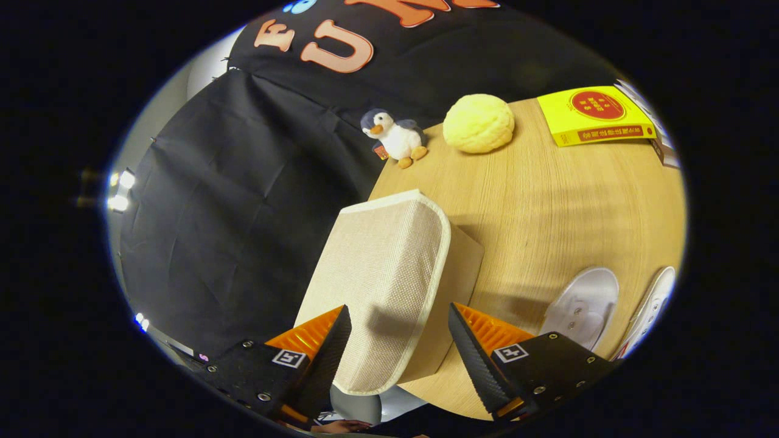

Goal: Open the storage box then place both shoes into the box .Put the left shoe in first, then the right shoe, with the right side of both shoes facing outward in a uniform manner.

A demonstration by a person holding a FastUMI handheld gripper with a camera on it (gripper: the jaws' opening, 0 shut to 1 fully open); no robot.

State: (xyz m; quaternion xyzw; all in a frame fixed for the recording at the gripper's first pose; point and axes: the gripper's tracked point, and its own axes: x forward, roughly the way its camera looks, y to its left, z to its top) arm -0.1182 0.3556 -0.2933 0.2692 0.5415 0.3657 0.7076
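A beige fabric storage box (389, 274) with a pale trimmed lid stands on the wooden table (548, 201), lid down. My gripper (398, 331) is open, its two black-and-orange fingers (328, 353) straddling the near end of the lid without pressing on it. Two white shoes lie on the table to the right of the box: one (581, 307) just beyond the right finger, the other (654, 307) further right, partly cut off.
A plush penguin (394, 137) and a round yellow plush (479, 123) sit at the table's far end. A yellow box (593, 115) lies at the far right corner. Black cloth hangs left of the table.
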